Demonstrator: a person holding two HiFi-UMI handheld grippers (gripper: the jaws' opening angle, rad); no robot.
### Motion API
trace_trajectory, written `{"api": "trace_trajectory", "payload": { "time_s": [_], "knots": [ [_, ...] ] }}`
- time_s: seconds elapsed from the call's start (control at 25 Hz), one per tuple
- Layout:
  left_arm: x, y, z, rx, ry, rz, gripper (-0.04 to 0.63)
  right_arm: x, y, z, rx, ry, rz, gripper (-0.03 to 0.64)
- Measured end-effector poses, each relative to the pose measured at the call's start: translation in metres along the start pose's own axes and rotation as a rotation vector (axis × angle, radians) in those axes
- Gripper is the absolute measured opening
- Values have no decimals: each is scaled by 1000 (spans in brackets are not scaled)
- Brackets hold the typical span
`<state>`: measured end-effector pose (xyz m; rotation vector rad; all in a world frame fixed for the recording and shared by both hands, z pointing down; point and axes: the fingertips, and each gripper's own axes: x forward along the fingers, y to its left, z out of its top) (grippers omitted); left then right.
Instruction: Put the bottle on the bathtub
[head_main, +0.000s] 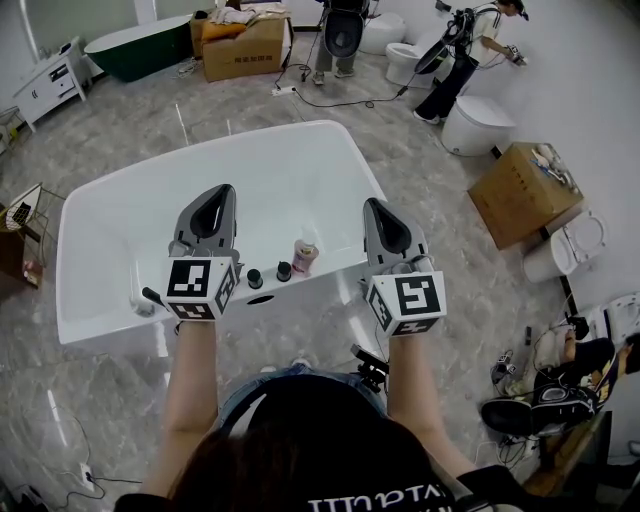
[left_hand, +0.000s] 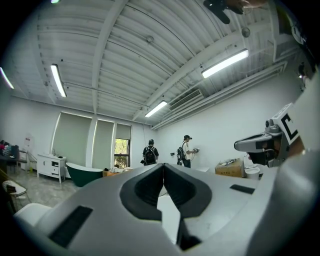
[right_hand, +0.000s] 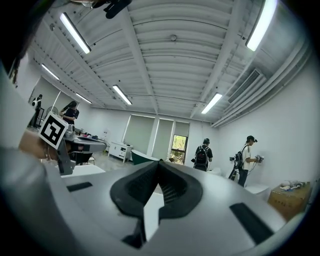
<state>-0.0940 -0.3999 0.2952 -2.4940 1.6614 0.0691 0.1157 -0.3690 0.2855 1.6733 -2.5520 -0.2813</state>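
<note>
Locate the bottle (head_main: 305, 255) standing upright on the near rim of the bathtub (head_main: 100, 322), just beside two dark knobs (head_main: 283, 271) and, in the head view, between the two claws. Read the left claw (left_hand: 163, 167) as clenched, with pads meeting at the tips in the left gripper view and nothing between them. Read the right claw (right_hand: 159, 164) likewise as clenched on nothing, with only a white surface and the room beyond showing past its tips. Note both claws hovering above the near rim, pointing roughly level across the tub, neither one touching the bottle. Judge the placing step as complete, given the bottle at rest on the bathtub and free of any grip. Treat the step in hand as standing clear after placement. For the next move, keep both claws away from the bottle. Avoid sweeping the right claw sideways toward it at low height, the bottle being near that claw and seemingly tall and narrow enough to tip. Prefer drawing the hands back toward the body, or lifting straight up. Check for the bottle's base lying fully on the flat of the rim and not over the inner edge; cannot confirm this from the head view, the base being too small to make out there. If re-seating proves necessary, release the right claw first, approach from the side at mid-height, and close gently on the body of the bottle.
</note>
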Motion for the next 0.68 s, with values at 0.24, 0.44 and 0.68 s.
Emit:
{"api": "trace_trajectory", "payload": {
  "time_s": [0.24, 0.44, 0.68],
  "knots": [
    [-1, 1, 13, 4, -20, -5, 11, 0, 6, 9, -36, 6, 9, 14],
    [-4, 0, 21, 13, -29, -11, 12, -2, 7, 17, -36, -5, 7, 14],
    [-7, 0, 27, 24, -42, -11, 12, -5, 8, 19, -42, -14, 4, 14]
  ]
}}
